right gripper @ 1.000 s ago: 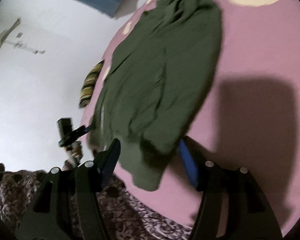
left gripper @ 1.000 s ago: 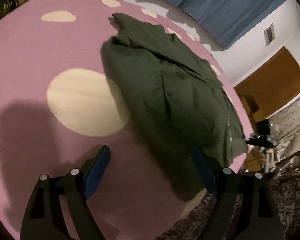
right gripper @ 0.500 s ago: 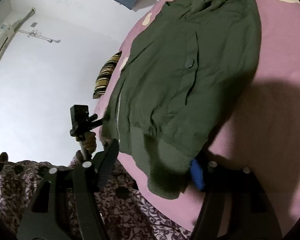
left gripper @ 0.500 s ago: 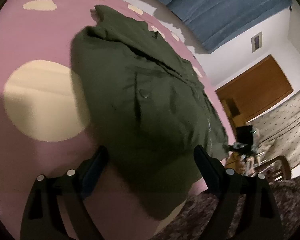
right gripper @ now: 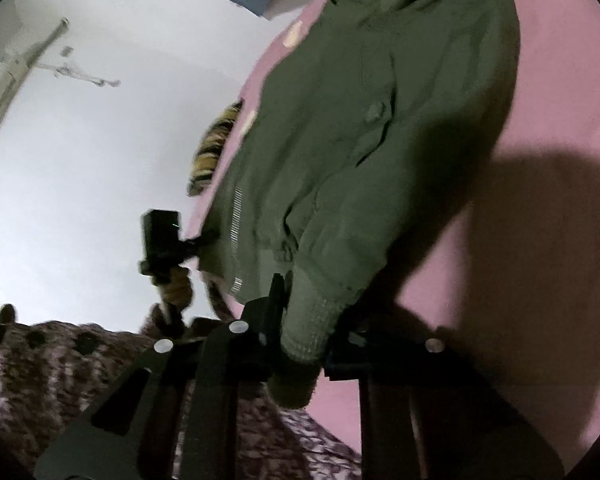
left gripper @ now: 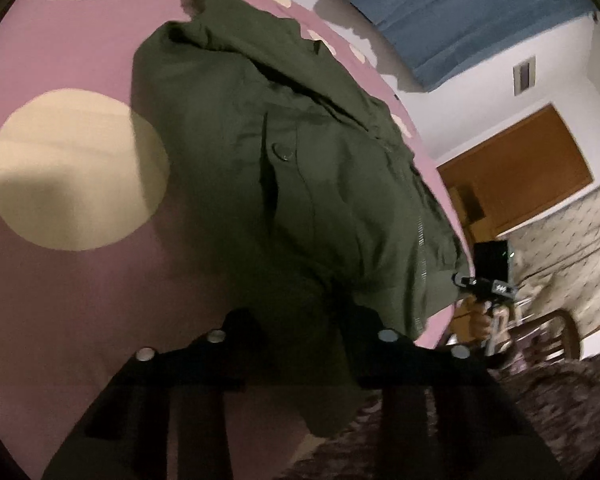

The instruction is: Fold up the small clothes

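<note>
Just ahead of both claws on the pink spotted cover (left gripper: 72, 304), the green jacket (left gripper: 300, 168) lies flat, its hem pinched by the just-closed left gripper (left gripper: 300, 332) (pads seemingly buried) and right gripper (right gripper: 300, 320), so lift evenly.

left claw (left gripper: 300, 320) just closed on jacket (left gripper: 300, 160), right claw (right gripper: 300, 320) likewise

My small dark green zip-up jacket (left gripper: 300, 168) lies on the pink bedsheet with cream spots (left gripper: 80, 280), hem towards me at the sheet's near edge. My left gripper (left gripper: 300, 320) holds one hem corner, my right gripper (right gripper: 304, 320) the ribbed other corner.
</note>
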A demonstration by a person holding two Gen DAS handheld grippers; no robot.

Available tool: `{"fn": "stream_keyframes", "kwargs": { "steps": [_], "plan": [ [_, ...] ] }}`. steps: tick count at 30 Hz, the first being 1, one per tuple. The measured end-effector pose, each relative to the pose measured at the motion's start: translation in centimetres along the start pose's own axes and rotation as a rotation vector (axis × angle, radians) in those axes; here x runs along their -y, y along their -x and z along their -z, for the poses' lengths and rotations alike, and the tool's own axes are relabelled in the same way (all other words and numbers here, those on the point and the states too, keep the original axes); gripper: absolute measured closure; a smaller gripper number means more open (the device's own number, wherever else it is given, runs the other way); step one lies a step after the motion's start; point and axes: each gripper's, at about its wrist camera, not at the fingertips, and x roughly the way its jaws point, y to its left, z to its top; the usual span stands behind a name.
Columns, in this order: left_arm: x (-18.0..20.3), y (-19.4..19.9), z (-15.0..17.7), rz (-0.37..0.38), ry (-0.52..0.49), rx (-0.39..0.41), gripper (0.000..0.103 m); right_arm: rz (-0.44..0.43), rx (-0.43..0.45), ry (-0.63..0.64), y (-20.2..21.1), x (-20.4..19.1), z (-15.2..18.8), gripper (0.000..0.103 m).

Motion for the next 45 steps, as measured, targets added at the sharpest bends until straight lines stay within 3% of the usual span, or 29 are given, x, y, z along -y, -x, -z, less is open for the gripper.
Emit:
{"fn": "stream_keyframes", "kwargs": {
  "steps": [3, 9, 12, 17, 21, 29, 34, 40, 42, 45],
  "plan": [
    [0.6, 1.4, -0.9, 0.101, 0.039, 0.061, 0.083, -0.069, 0.041, -0.003, 0.8, -0.5, -0.4, 0.089],
    [2.5, 3.1, -4.6, 0.281, 0.095, 0.185, 0.086, -0.202, 0.156, 0.009, 2.7, -1.9, -2.9, 0.090],
    [2.6, 3.6, -7.6, 0.381, 0.141, 0.257, 0.086, -0.271, 0.239, 0.025, 3.9, -2.6, -5.4, 0.091],
    [1.9, 3.4, -13.6, 0.443, 0.185, 0.353, 0.086, -0.355, 0.349, 0.021, 4.9, -2.5, -11.7, 0.091],
    [0.5, 1.7, -18.6, 0.396, 0.215, 0.397, 0.087, -0.320, 0.375, -0.018, 3.9, -1.5, -17.2, 0.091],
    [-5.2, -4.8, -25.4, 0.269, 0.362, 0.341, 0.087, -0.264, 0.385, -0.302, -1.2, 6.9, -26.0, 0.091],
    [-7.3, -7.1, -27.5, 0.182, 0.396, 0.280, 0.085, -0.230, 0.387, -0.382, -3.1, 9.8, -28.4, 0.088],
    [-8.1, -6.7, -28.6, 0.221, 0.443, 0.236, 0.073, -0.232, 0.396, -0.412, -3.6, 11.0, -30.5, 0.071],
    [-8.1, -5.8, -28.6, 0.244, 0.452, 0.252, 0.070, -0.265, 0.404, -0.433, -3.6, 11.4, -30.7, 0.066],
    [-7.6, -4.2, -28.7, 0.214, 0.428, 0.290, 0.065, -0.279, 0.411, -0.427, -3.1, 11.5, -30.6, 0.058]
  ]
}}
